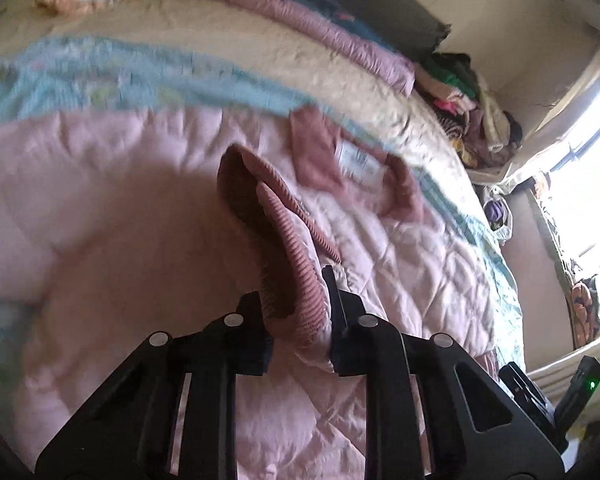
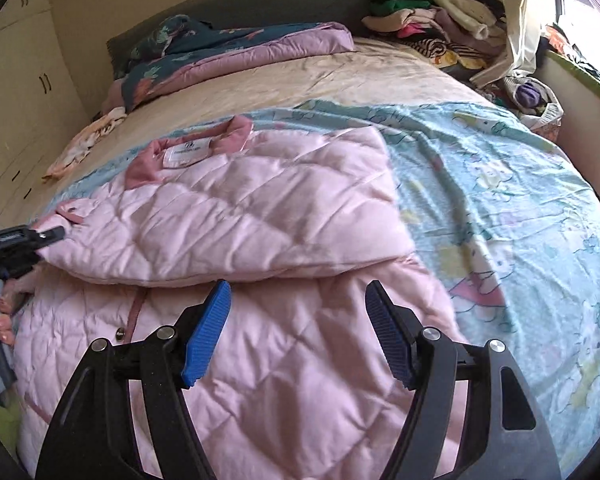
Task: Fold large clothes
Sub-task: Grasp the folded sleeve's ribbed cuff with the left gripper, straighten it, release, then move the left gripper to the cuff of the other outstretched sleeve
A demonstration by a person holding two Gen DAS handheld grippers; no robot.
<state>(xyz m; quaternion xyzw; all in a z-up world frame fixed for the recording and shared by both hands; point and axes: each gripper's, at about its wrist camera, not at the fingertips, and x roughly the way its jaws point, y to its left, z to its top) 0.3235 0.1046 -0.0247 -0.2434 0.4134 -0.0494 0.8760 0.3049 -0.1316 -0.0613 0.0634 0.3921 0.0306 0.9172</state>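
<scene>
Left wrist view: left gripper (image 1: 300, 312) angled downward over the bed, its jaws drawn narrow and clamped on a ribbed dusty-pink cuff (image 1: 288, 264) of the pink quilted jacket (image 1: 400, 248); the sleeve fabric bunches up between the black fingers. Jacket collar (image 1: 320, 152) with white label (image 1: 360, 160) lies further out, on a light blue printed sheet (image 1: 80, 76). View somewhat blurred. Right wrist view: right gripper (image 2: 298, 332) tilted down above the jacket (image 2: 260, 208), blue pads (image 2: 208, 332) standing wide apart with nothing between them, not touching the fabric as far as can be seen. One sleeve is folded across the jacket body. Left gripper (image 2: 40, 236) enters at the left edge, gripping the sleeve end; the person's fingers (image 2: 4, 316) wrap its handle below. Pile of clothes (image 2: 432, 24) sits at the far corner of the bed.
</scene>
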